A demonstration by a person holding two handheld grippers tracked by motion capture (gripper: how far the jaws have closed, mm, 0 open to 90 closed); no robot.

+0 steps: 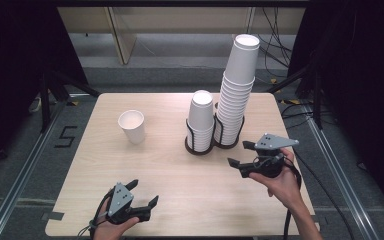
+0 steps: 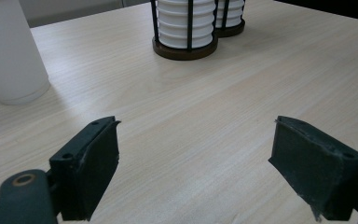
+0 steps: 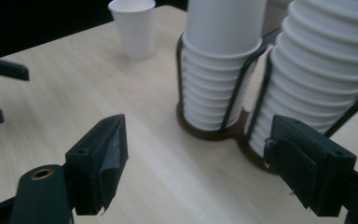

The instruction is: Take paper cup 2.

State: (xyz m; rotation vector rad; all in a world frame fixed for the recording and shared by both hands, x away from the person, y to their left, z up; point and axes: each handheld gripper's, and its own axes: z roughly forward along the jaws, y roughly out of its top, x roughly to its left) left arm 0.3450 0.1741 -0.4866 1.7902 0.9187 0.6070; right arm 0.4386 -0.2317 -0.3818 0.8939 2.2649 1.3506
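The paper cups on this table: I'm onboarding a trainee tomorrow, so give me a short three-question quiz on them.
1. True or false: the lone paper cup stands upright, mouth up.
2. Which stack is taller: A, the left stack, or B, the right stack?
3. Fill in: both the left gripper and the right gripper are ____.

Key: 1 true; 2 B; 3 open, holding nothing.

Table (image 1: 170, 175) pale matt wood grain; cups (image 1: 131, 126) white matt paper; cup holder (image 3: 235, 93) dark wire; tool pads (image 2: 93, 168) rough black
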